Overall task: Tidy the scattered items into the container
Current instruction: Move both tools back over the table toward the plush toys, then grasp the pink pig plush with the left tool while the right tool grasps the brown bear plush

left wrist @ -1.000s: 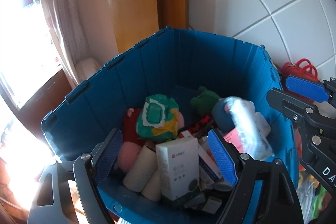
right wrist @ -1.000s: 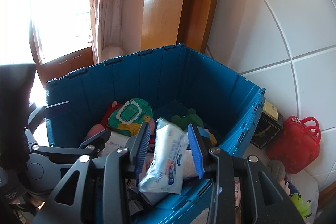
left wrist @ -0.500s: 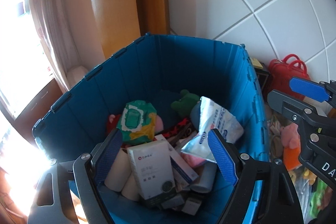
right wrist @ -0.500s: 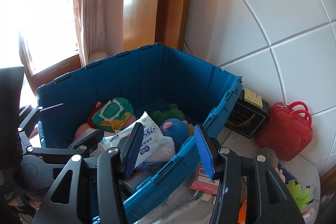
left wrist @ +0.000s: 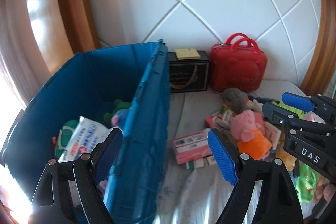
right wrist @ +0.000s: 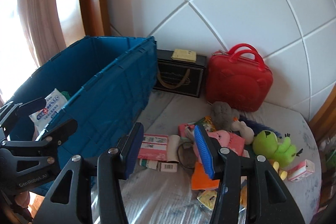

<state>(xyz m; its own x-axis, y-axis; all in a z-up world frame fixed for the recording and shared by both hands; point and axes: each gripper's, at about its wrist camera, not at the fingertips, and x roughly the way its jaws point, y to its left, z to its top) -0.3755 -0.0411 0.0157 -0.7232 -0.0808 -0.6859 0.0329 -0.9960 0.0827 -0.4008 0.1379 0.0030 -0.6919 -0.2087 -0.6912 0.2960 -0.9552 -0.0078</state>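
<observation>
We take the blue crate (left wrist: 147, 110) as our landmark. It stands at the left of the bed (right wrist: 159, 198), against the white padded headboard (right wrist: 231, 14), and it already holds a white wipes pack (left wrist: 84, 140) lying on top of the pile inside, with a green plush (left wrist: 117, 106) and a blue plush (left wrist: 119, 118) behind it near the crate's far wall.

Our left gripper (left wrist: 166, 156) straddles the crate's near wall, one pad over the inside and the other over the bed; its jaws are spread wide and carry nothing. Our right gripper (right wrist: 168, 150) hangs just to the right of the crate, over the scattered pile, its jaws likewise spread and empty.

The scattered items lie on the bed to the right of the crate: a pink box (left wrist: 191, 147) nearest it, then a pink pig plush (left wrist: 250, 131) in an orange dress, a grey plush (right wrist: 222, 114) further back, a lime green plush (right wrist: 275, 146) well to the right, and a small pink carton (right wrist: 300, 169) beyond that.

Just beside the crate's far right corner a black box (right wrist: 178, 79) stands against the headboard, with a yellow pad (right wrist: 184, 55) on top. A red case (right wrist: 237, 85) stands right of the black box.
</observation>
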